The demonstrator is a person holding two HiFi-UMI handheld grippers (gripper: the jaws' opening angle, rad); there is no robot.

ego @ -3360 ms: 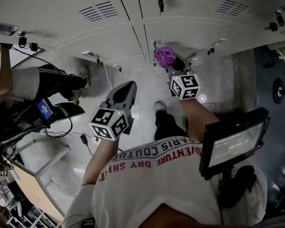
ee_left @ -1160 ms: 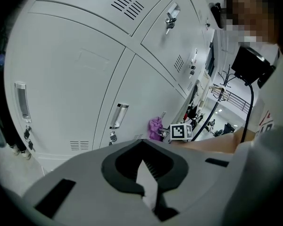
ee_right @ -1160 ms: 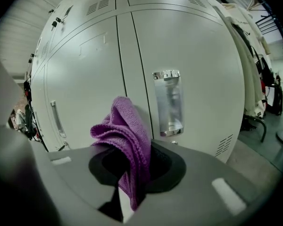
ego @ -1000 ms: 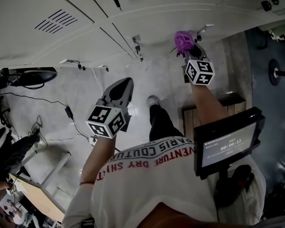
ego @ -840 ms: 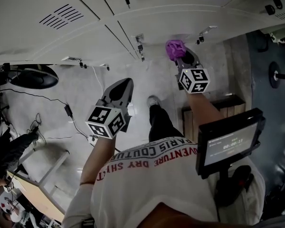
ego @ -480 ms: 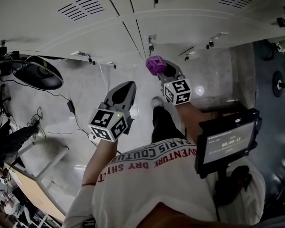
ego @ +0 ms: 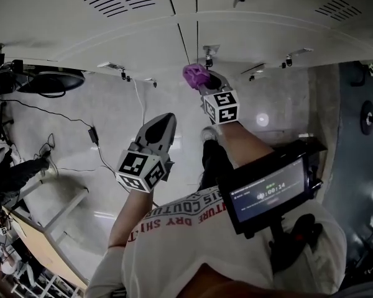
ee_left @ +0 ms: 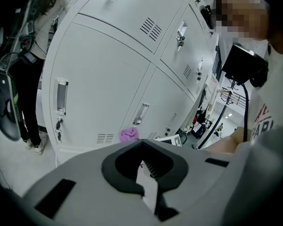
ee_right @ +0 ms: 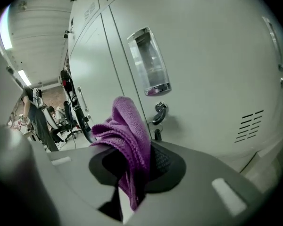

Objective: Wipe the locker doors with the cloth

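As right tongs clamp it, cloth, perhaps touching locker door

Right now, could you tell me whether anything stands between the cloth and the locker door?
Nothing visible does. The right gripper holds the purple cloth just before the locker door; only the door's own key and handle lie near its path.

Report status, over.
Right gripper shut on cloth, at locker door. Left gripper shut, empty, held back. Key in lock beside cloth.
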